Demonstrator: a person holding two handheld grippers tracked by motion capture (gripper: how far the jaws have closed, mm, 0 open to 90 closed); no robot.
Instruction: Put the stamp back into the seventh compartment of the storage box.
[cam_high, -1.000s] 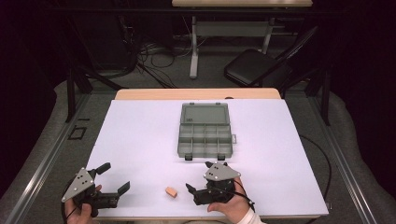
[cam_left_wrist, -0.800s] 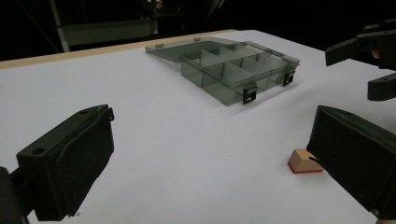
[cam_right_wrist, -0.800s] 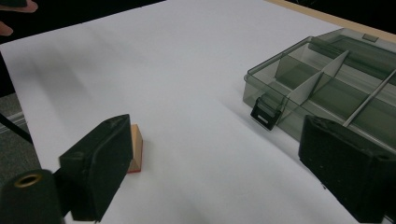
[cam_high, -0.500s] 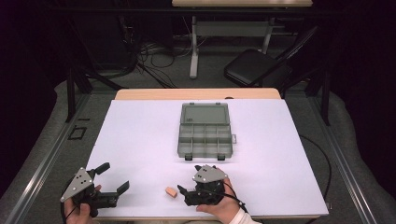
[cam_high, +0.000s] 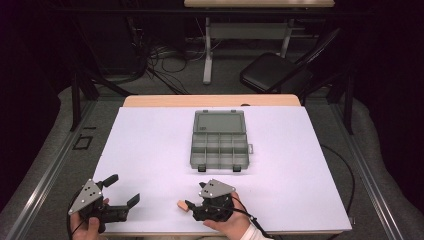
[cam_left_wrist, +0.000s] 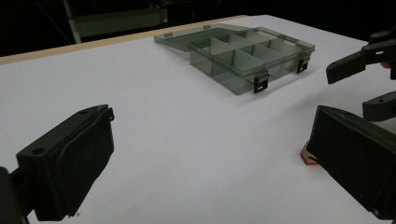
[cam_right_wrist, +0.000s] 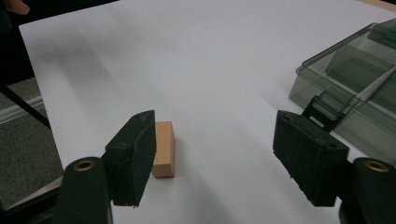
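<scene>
The small wooden block (cam_right_wrist: 163, 149) lies on the white tabletop (cam_high: 150, 150) near its front edge, with open surface all around it. The right gripper (cam_high: 192, 206) has just been closing; its jaws are half spread, one jaw just beside the block, not pinching it. The left gripper (cam_high: 122, 190) rests spread wide and empty, near the front-left corner. The open organizer box (cam_high: 219, 139) sits well apart, mid-table.

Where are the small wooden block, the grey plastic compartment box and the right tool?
small wooden block (cam_right_wrist: 164, 148): right gripper view, its top face.
grey plastic compartment box (cam_high: 219, 150): high view, a middle divider.
right tool (cam_right_wrist: 212, 154): right gripper view, midway between its fingertips.
</scene>
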